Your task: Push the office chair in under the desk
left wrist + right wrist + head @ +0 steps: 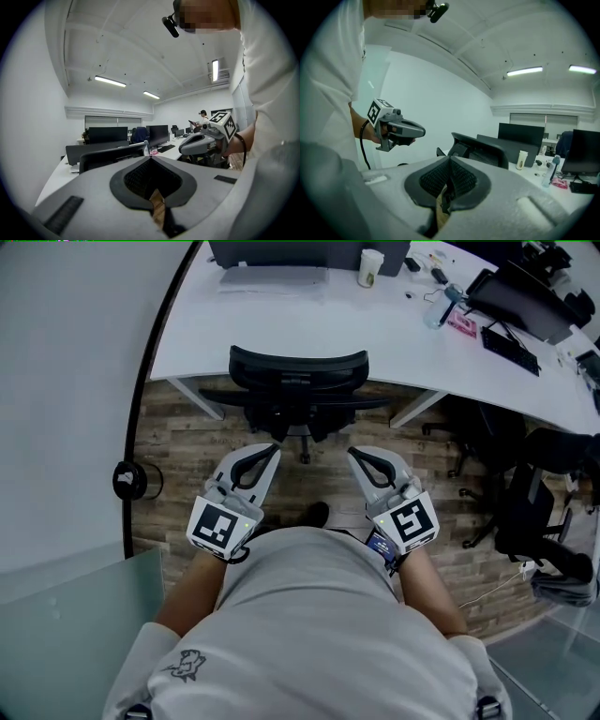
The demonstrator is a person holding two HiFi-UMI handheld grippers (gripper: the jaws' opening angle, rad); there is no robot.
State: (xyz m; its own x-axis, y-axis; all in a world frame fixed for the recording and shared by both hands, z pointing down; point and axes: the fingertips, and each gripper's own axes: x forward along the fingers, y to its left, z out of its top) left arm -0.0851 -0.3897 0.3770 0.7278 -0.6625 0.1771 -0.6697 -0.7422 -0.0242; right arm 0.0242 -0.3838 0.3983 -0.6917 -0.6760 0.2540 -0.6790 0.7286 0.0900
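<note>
Judging the push done, we saw the office chair (298,369) tucked under the desk (281,329) on the far side, with left gripper (273,449) and right gripper (352,453) both pressed together, empty, clear of it.

Free wooden floor (178,446) ahead, both sides closed
At 12 o'clock the office chair (298,381) and the desk (281,324) stop the way; a grey wall (66,381) stands at 9 o'clock, another chair (530,507) at 3 o'clock.
</note>
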